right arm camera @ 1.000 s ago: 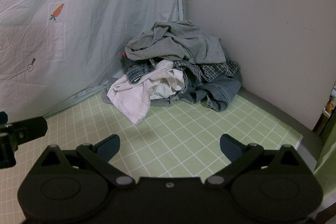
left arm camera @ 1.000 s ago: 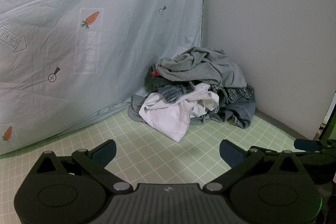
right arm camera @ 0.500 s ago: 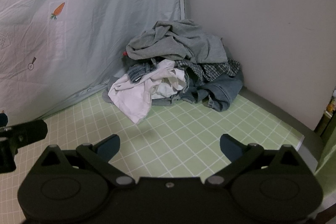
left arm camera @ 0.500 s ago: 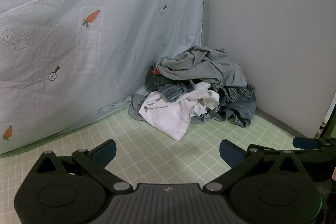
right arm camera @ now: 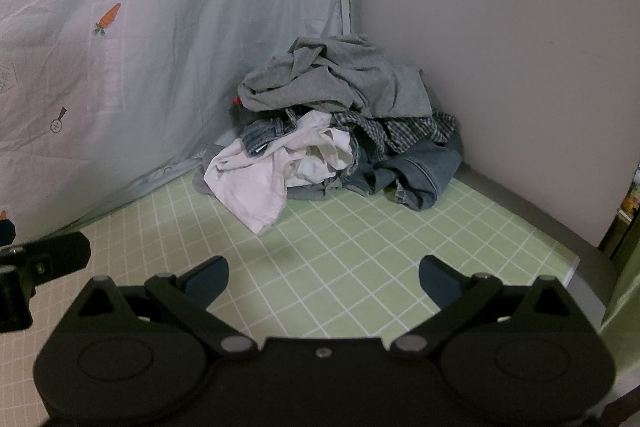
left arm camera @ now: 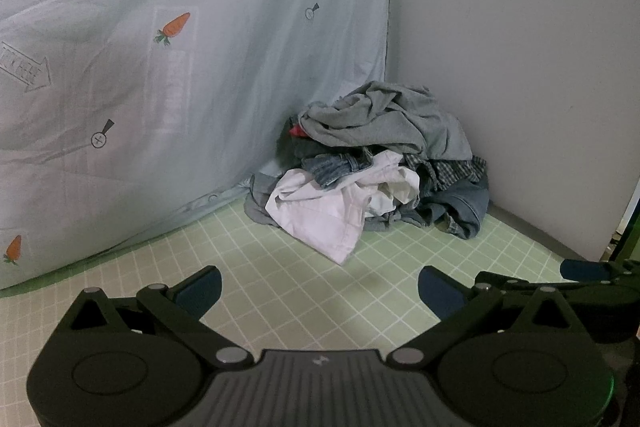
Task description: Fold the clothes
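Note:
A heap of crumpled clothes [left arm camera: 372,167] lies in the far corner of the green gridded mat [left arm camera: 304,291]; it also shows in the right wrist view [right arm camera: 336,131]. A grey top [left arm camera: 384,119] is on top, a white garment [left arm camera: 328,211] spills forward, and denim [right arm camera: 420,171] and a checked shirt [right arm camera: 404,131] lie at the right. My left gripper [left arm camera: 320,291] is open and empty, well short of the heap. My right gripper [right arm camera: 323,281] is open and empty, also short of it.
A pale sheet with carrot prints [left arm camera: 172,27] hangs at the left and a plain wall [left arm camera: 520,67] stands at the right. The mat's right edge [right arm camera: 572,259] meets a grey table rim. The left gripper's finger [right arm camera: 44,259] shows at the left of the right wrist view.
Both grippers have drifted slightly; the heap sits a little lower in both views. Nothing was taken hold of.

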The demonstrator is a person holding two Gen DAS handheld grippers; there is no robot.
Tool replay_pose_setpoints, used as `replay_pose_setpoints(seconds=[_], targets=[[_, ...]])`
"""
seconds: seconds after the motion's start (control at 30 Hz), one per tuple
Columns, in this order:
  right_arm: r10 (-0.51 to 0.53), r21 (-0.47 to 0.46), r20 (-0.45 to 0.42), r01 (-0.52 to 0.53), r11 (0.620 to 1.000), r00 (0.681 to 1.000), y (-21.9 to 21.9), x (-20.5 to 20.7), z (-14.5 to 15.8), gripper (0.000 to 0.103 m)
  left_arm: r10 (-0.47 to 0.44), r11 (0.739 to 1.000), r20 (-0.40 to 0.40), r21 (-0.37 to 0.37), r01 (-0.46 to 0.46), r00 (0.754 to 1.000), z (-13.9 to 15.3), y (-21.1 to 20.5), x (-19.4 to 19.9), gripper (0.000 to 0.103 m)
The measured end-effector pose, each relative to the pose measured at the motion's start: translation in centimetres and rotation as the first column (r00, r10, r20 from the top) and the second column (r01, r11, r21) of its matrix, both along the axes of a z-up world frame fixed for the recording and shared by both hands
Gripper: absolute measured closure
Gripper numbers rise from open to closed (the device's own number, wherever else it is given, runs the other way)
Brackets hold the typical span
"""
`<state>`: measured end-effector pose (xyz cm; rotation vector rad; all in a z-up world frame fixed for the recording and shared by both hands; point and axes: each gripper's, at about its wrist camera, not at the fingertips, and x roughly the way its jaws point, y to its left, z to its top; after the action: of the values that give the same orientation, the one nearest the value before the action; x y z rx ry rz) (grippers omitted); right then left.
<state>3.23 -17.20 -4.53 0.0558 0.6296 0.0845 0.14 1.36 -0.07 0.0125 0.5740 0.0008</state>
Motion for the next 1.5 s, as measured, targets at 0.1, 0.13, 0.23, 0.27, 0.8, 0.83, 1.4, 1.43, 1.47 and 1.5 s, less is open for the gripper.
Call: replay_pose_setpoints(seconds=[0.1,0.13,0.23,0.27,0.8,0.83,1.4,1.43,1.47,1.5], targets=[[-0.002,0.000,-0.003,0.002,1.000,1.000,0.0,0.1,0.0,0.000,-0.003,1.000,-0.004,0.000,0.003,1.000,0.0,-0.1,0.2,0.000],[-0.002,0.000,-0.004,0.002,1.000,1.000,0.0,0.1,0.0,0.000,-0.004,1.000,-0.005,0.000,0.004,1.000,-0.1,-0.1,0.2,0.000],[-0.002,0.000,-0.009,0.002,1.000,1.000,-0.1,0.3,-0.1,0.000,-0.003,1.000,-0.007,-0.001,0.003,1.000,-0.2,-0.2,0.3,0.000],[-0.002,-0.001,-0.012,0.002,1.000,1.000,0.0,0.4,-0.1,0.000,-0.002,1.000,-0.009,-0.002,0.002,1.000,-0.2,-0.2,0.3,0.000],[-0.027,0.012,-0.042,0.027,1.000,0.999,-2.2,5.2,-0.9,0.000,0.017,0.999,-0.072,-0.042,-0.020,0.997,-0.8,-0.9,4.8,0.000],[-0.030,0.011,-0.038,0.030,0.999,0.999,-2.6,5.9,-0.8,0.000,0.019,0.998,-0.071,-0.051,-0.023,0.997,-0.8,-1.1,5.6,0.000],[-0.047,0.090,0.073,0.041,0.995,0.996,-8.0,32.0,-0.7,0.000,0.039,0.986,-0.044,-0.159,-0.045,0.998,-0.2,-1.4,30.7,0.000],[-0.045,0.107,0.079,0.036,0.994,0.996,-7.7,33.3,-0.7,0.000,0.032,0.984,-0.044,-0.171,-0.039,0.999,-0.3,-1.3,32.5,0.001],[-0.040,0.129,0.084,0.029,0.991,0.996,-7.4,34.7,-0.9,0.000,0.023,0.982,-0.045,-0.186,-0.031,0.999,-0.5,-1.2,34.1,0.001],[-0.037,0.151,0.085,0.024,0.988,0.996,-7.2,35.8,-1.1,0.000,0.012,0.978,-0.045,-0.206,-0.021,0.999,-0.9,-1.1,35.7,0.002]])
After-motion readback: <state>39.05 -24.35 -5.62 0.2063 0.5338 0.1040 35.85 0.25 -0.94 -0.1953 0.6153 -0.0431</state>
